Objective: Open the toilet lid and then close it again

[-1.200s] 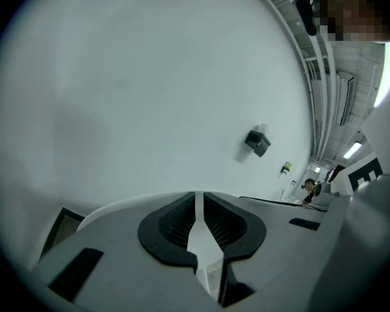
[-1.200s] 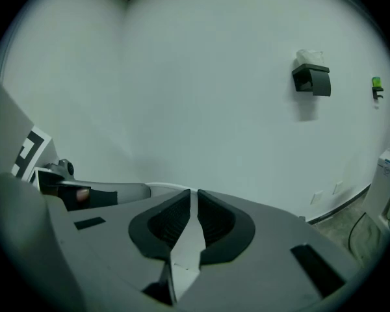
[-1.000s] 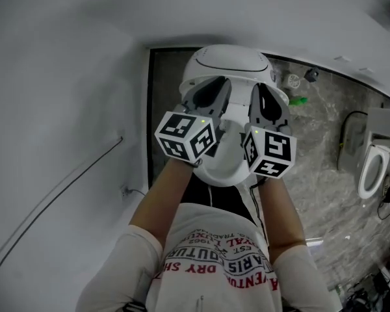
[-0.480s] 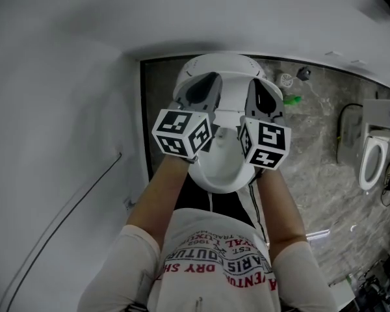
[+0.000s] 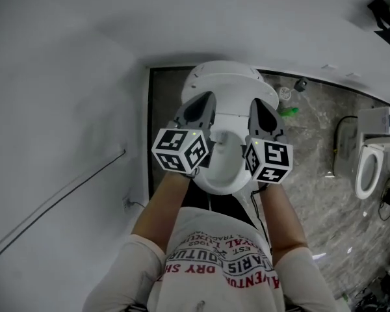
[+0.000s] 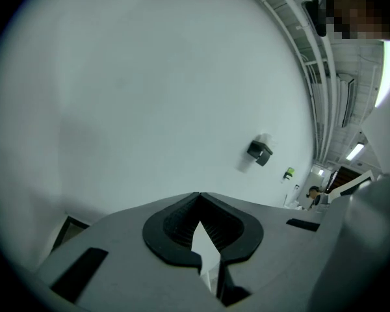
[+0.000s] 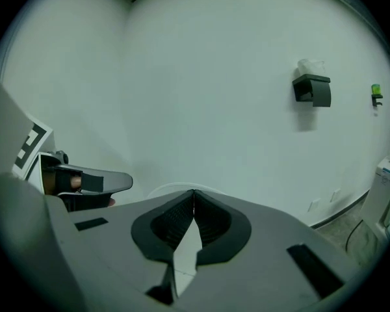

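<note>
Left gripper [image 6: 198, 197] and right gripper [image 7: 194, 194] were held side by side over the toilet [image 5: 208, 179], at 10 and 2 o'clock of its open bowl. Their jaws had just been closing and were drawn together until the tips met, with nothing caught between them. The white toilet lid [image 5: 224, 83] appeared raised at 12 o'clock, just beyond the gripper tips, against the pale wall [image 5: 65, 77]. Marble-patterned floor [image 5: 312, 148] was spread at 3 o'clock, where a second toilet [image 5: 367, 168] was stood. A dark wall holder [image 7: 312, 91] was seen at 2 o'clock in the right gripper view.
</note>
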A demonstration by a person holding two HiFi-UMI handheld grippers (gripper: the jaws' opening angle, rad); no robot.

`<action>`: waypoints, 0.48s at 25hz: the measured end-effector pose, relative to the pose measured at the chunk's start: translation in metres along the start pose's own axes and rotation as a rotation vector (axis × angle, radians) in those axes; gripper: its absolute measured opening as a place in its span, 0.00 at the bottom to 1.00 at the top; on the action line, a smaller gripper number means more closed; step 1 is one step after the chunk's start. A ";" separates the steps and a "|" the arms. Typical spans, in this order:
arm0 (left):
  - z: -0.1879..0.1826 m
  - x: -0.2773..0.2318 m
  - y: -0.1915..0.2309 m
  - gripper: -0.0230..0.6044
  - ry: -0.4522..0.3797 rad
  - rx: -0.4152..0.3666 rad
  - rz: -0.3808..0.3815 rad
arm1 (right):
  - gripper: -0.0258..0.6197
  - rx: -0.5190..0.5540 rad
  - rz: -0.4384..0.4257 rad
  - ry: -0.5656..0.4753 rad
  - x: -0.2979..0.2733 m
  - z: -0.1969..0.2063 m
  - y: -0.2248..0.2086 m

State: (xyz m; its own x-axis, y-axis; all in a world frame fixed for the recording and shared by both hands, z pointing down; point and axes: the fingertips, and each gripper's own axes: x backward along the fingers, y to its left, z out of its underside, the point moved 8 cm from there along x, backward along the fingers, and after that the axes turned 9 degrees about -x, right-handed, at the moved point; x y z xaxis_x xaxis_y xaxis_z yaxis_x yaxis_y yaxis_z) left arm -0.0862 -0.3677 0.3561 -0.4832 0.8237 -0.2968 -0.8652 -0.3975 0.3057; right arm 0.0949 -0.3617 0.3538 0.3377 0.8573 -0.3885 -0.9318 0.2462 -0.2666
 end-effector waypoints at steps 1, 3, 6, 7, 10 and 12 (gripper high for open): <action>0.000 0.012 -0.005 0.05 -0.009 -0.005 -0.003 | 0.06 0.003 -0.006 -0.006 0.011 -0.001 0.004; -0.005 0.035 -0.016 0.05 -0.034 -0.006 0.009 | 0.06 0.017 -0.016 -0.026 0.033 -0.006 0.013; -0.018 0.074 -0.039 0.05 -0.064 -0.027 0.030 | 0.06 0.051 -0.018 -0.052 0.073 -0.014 0.032; -0.023 0.089 -0.047 0.05 -0.071 -0.044 0.029 | 0.06 0.058 -0.020 -0.062 0.088 -0.017 0.039; -0.038 0.129 -0.073 0.05 -0.107 -0.091 0.013 | 0.06 0.063 -0.048 -0.092 0.133 -0.028 0.056; -0.043 0.153 -0.087 0.05 -0.131 -0.115 0.001 | 0.06 0.091 -0.073 -0.107 0.160 -0.035 0.065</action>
State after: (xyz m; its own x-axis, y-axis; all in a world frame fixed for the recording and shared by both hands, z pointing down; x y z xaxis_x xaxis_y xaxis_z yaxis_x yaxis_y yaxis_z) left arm -0.0908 -0.2251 0.2451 -0.4686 0.8662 -0.1735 -0.8782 -0.4354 0.1980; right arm 0.0931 -0.2249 0.2434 0.3932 0.8777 -0.2740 -0.9153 0.3453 -0.2074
